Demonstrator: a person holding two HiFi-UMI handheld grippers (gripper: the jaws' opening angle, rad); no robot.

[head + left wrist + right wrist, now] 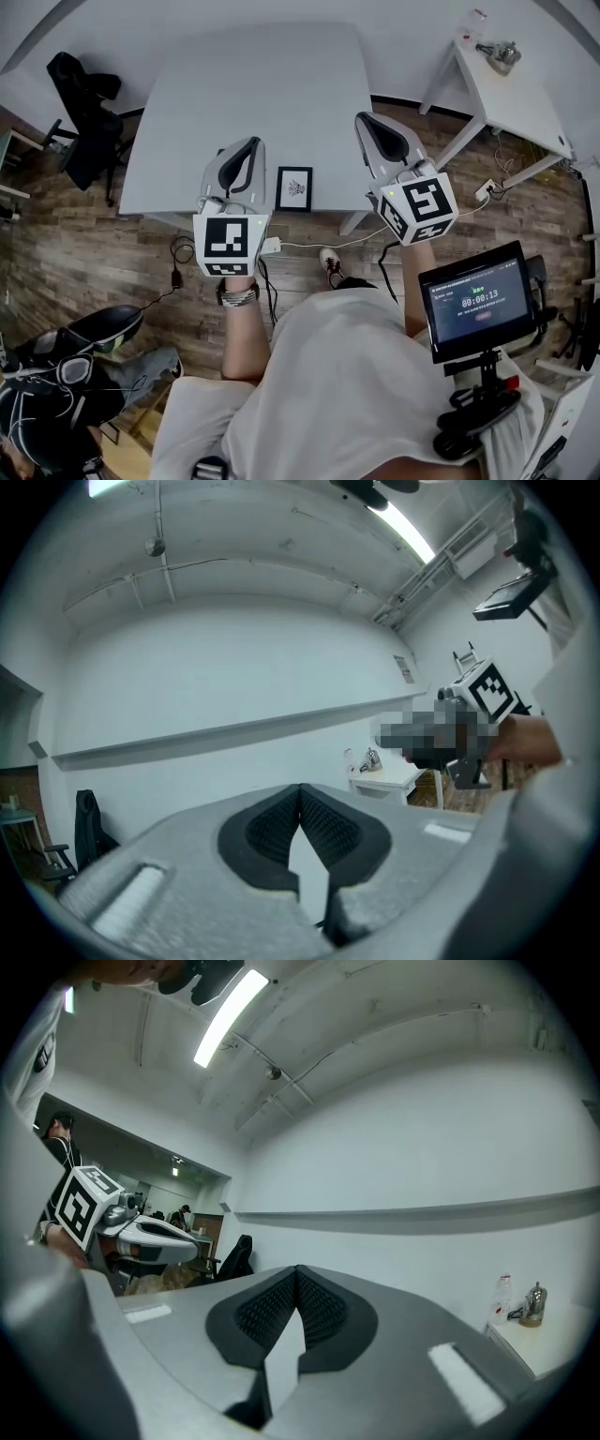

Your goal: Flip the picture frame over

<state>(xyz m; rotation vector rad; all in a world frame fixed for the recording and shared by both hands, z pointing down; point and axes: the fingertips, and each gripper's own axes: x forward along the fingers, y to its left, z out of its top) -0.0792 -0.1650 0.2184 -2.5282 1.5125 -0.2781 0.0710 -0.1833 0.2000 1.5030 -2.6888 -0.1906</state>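
Small black rectangular picture frame with white mat (294,188) lies flat on the white rectangular surface (244,94), at centre of the head view and close to the surface's near edge, print side up with the drawing showing. Left tongs (242,155) sit just left of it and right tongs (373,131) to its right. Both point level toward the top of the frame and are held above the surface, apart from the frame. In the left gripper view the ribbed black pads (323,832) meet at the tip with nothing between them; same in the right gripper view (314,1309). Both tongs closed and empty. Judgement: this layout fits two stages, a frame that lies face up waiting to be turned, or one that lay back-up and now shows its face; the pictures do not settle which. Handling notes either way: the frame is thin and lies flush, so there is little lip for a pad to catch. The nearness to the edge is the main risk, since a nudge toward the bottom of the picture could push it off onto the wooden floor (84,253). Keep both tongs clear and level near it. The face probably carries glass, so any contact should be slow and on the black rim only.
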